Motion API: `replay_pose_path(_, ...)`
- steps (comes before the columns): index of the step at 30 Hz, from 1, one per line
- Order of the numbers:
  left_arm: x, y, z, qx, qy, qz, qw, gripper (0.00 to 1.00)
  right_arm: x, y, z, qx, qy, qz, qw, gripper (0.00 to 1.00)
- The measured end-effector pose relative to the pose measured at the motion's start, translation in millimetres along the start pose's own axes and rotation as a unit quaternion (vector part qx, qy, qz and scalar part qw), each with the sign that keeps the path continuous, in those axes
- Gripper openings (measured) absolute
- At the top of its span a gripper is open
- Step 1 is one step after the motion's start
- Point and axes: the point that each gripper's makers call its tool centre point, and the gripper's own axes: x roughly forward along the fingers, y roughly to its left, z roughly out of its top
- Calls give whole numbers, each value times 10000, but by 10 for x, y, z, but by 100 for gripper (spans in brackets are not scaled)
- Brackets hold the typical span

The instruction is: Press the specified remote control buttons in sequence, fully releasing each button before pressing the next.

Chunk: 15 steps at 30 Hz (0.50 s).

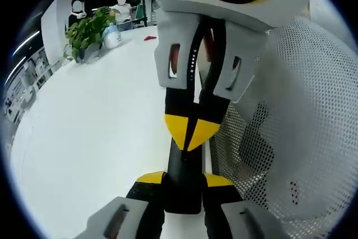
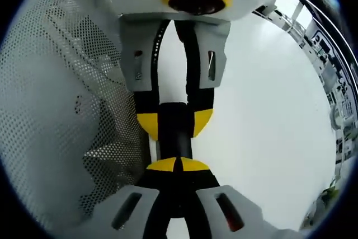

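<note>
While your left gripper (image 1: 183, 178) clamps the black remote (image 1: 182, 160) between its jaws at 6 o'clock in the left gripper view, your right gripper (image 1: 190, 132) points in from 12 o'clock, jaws pressed together and tips touching the remote. Beneath them is a white table (image 1: 100, 132), with a potted plant (image 1: 86, 32) at 10 o'clock and white mesh fabric (image 1: 296, 110) at 3 o'clock.

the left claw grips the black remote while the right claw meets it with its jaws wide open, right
Not quite. The left claw does grip the black remote, but the right claw meets it with its jaws shut, yellow tips together, not wide open. The left gripper view shows it.
</note>
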Motion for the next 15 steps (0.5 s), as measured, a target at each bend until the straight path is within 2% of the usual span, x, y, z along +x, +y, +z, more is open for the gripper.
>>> replay_pose_path(4, 1, 3, 2, -6, -18, -2, 10000, 25, -8, 1, -13, 69, -40, -105, 9999, 0)
replay_pose_path(8, 4, -1, 4, 36, 16, 8, 10000, 25, -12, -1, -13, -72, -70, -80, 9999, 0)
replay_pose_path(13, 3, 0, 2, 79, 63, 24, 9999, 25, -15, -17, -18, 327, -312, 92, 9989, 0)
replay_pose_path(15, -1, 7, 1, 15, 16, 5, 10000, 25, -18, -18, -17, 318, -312, 107, 9990, 0)
